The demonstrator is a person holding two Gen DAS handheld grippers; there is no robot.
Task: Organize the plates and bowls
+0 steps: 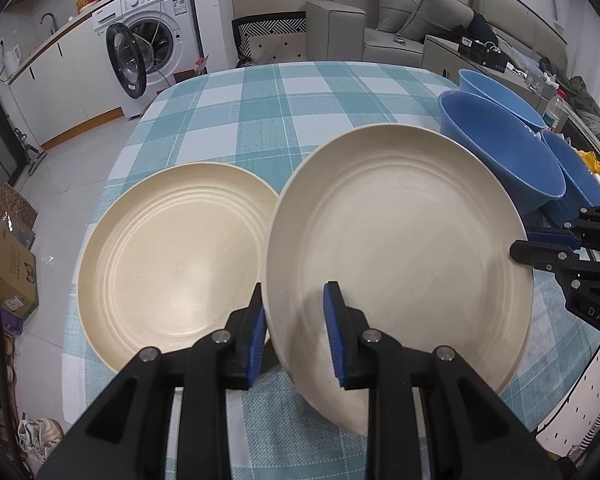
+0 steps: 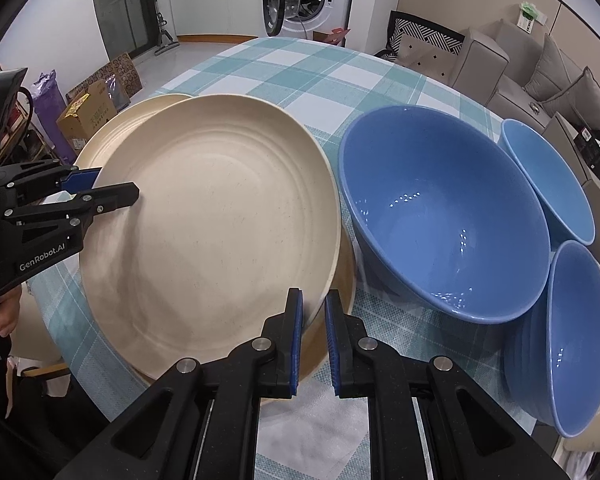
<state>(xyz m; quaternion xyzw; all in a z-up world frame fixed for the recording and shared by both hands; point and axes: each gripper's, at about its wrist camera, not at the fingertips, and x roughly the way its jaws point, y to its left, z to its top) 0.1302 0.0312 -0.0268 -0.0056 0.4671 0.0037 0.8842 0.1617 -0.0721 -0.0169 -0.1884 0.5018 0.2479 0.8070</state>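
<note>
- Two cream plates in play: top plate (image 1: 396, 248) lifted and tilted, held by both my grippers; left plate (image 1: 172, 264) flat on the checked cloth (image 1: 260, 112)
- left gripper (image 1: 296, 336) clenched on the near-left rim of the top plate, blue pads (image 1: 336, 336) either side of the rim, one under, one over
- right gripper (image 2: 314, 340) clamped tight on the opposite rim of the same plate; in left wrist view it comes in from the right edge (image 1: 540, 246)
- right wrist view: top plate (image 2: 208, 220) overlaps another cream plate under it (image 2: 340, 280), whose rim shows along the right and bottom side; edge of the left plate peeks out behind at upper left (image 2: 156, 102)
- cannot tell if the top plate touches the one below or hangs just over it
- left gripper seen from right wrist view at the left edge (image 2: 100, 188), a hand (image 2: 4, 312) gripping its handle
- Three blue bowls right of the plates, all tilted: big bowl (image 2: 440, 216) just beside the plates, leaning; far bowl (image 2: 548, 180) behind it; near bowl (image 2: 572, 340) at the right, standing steep on its side
- bowls bunched close, big bowl touching or nearly touching the near bowl
- left wrist view has the same bowls at upper right (image 1: 500, 148)
- background: washer (image 1: 156, 36) with door open, grey sofa (image 1: 420, 12), boxes (image 1: 12, 272) on the floor left of the table
</note>
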